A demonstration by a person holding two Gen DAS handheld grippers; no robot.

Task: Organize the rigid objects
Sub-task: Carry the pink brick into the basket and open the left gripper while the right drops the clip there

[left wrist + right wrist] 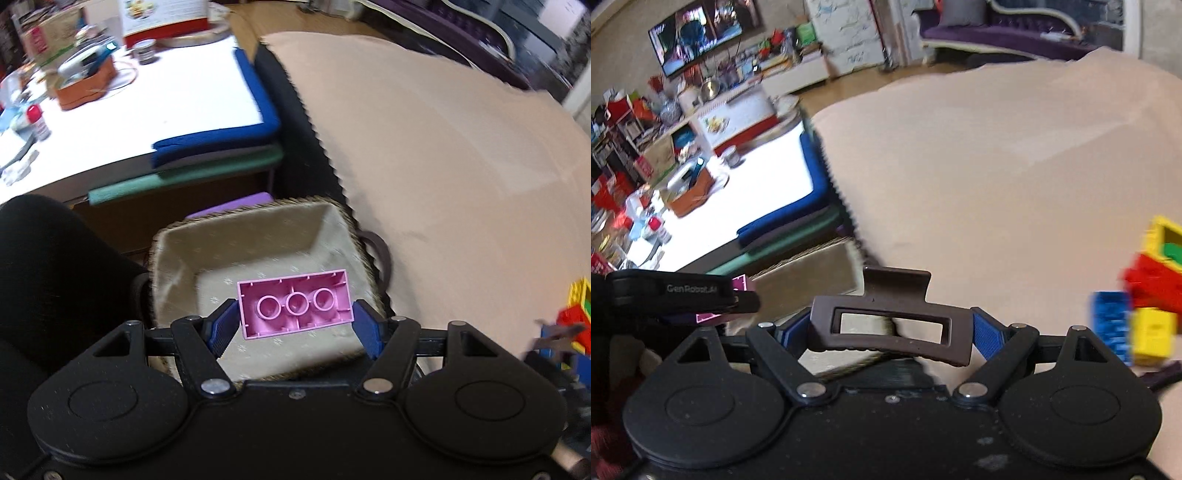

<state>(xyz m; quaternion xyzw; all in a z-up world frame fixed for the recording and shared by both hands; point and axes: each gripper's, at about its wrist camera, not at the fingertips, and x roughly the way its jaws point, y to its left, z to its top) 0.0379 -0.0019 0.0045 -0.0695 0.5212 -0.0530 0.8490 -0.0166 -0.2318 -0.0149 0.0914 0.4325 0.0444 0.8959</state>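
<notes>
A pink building brick (pixel 294 308) is clamped between the blue pads (pixel 223 326) of the left gripper (pixel 295 325), the fingers closed against its two short ends. The brick is turned so that its hollow underside, with three round tubes, faces the camera. It is held above a woven basket (pixel 173 266) lined with pale patterned cloth; whether it touches the lining cannot be told. The basket sits at the edge of a beige cloth (pixel 443 166).

A dark brown hair claw clip (pixel 890 325) is gripped by the right gripper (pixel 891 330), its fingers spread fairly wide and pressed on the clip's two ends. The clip is held lengthwise across the gap.

In the right wrist view, the left gripper is seen from the side at the left edge, with a bit of the pink brick showing. At the right, a cluster of building bricks (pixel 1145 295) in blue, yellow, red and green lies on the beige cloth. A white table (pixel 147 103) crowded with small items stands beyond.
</notes>
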